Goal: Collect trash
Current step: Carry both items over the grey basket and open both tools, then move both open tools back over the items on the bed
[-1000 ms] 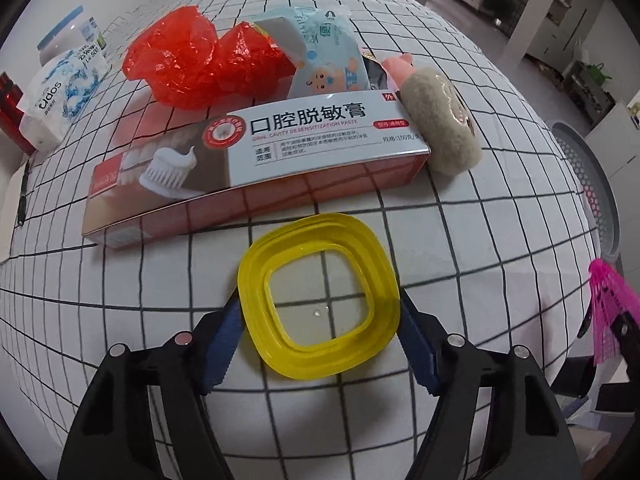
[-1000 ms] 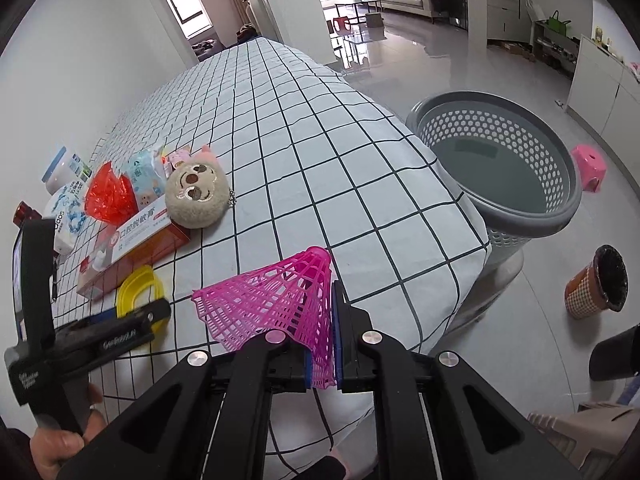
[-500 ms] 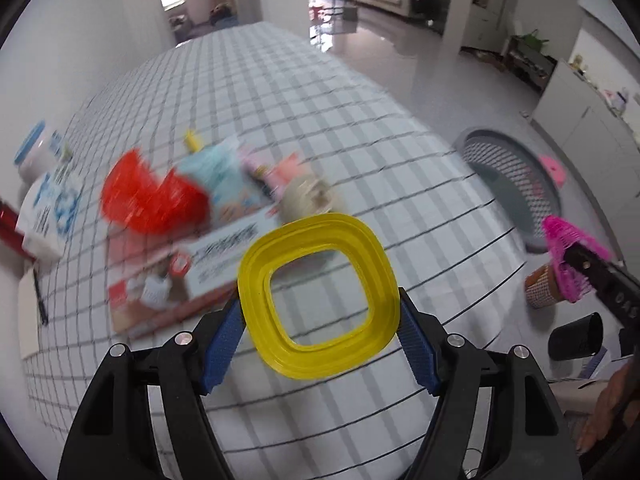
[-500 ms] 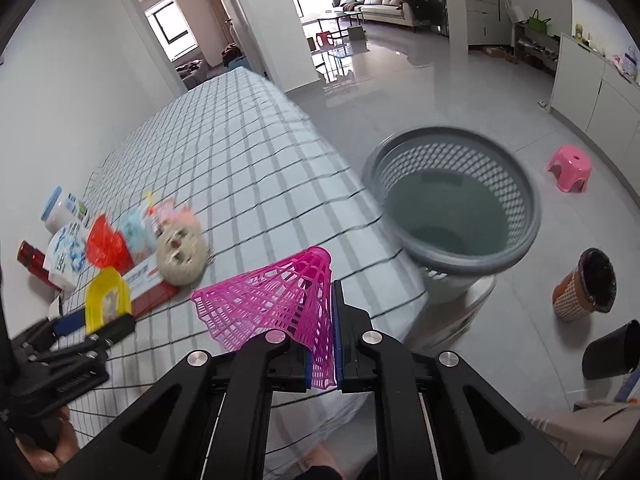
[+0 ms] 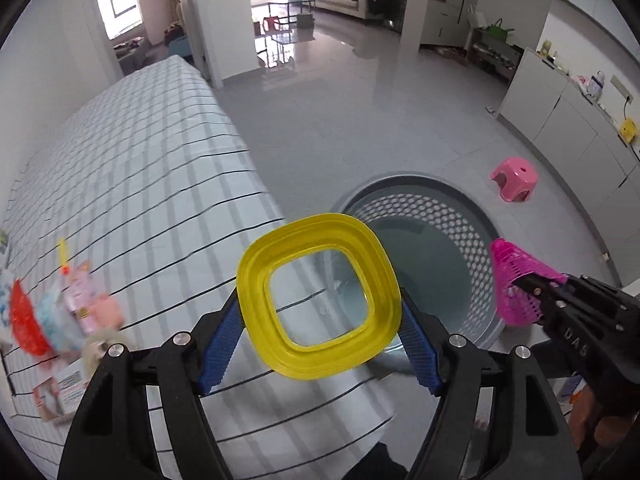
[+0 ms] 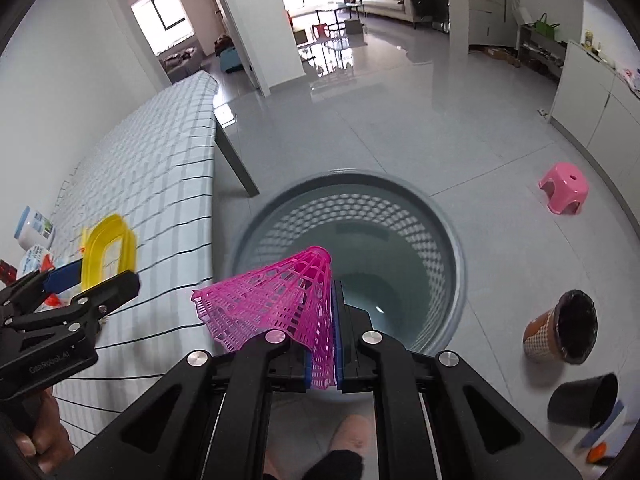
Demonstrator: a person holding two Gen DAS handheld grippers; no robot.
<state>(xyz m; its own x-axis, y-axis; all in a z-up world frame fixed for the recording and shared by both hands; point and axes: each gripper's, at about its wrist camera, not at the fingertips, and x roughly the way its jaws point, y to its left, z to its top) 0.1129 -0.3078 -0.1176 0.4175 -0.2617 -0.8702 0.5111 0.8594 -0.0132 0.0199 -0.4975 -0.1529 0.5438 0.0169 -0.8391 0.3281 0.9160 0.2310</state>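
My left gripper (image 5: 320, 320) is shut on a yellow square plastic lid (image 5: 320, 300) and holds it in the air over the table's edge, beside the grey perforated basket (image 5: 452, 216). My right gripper (image 6: 322, 360) is shut on a pink plastic shuttlecock (image 6: 276, 304) and holds it above the near rim of the basket (image 6: 452, 240), which stands on the floor and looks empty. The lid (image 6: 106, 250) and the left gripper (image 6: 60, 280) also show in the right wrist view, and the shuttlecock (image 5: 516, 280) in the left wrist view.
The grid-patterned table (image 5: 140, 168) carries a red bag (image 5: 26, 320), packets and a toothpaste box (image 5: 60, 392) at its left. On the floor stand a pink stool (image 6: 564, 192), a brown bin (image 6: 564, 332) and a black cup (image 6: 584, 400).
Both grippers have swung from over the table towards the basket with their loads. The shuttlecock is now over the basket's rim, and the yellow lid is lifted off the table.
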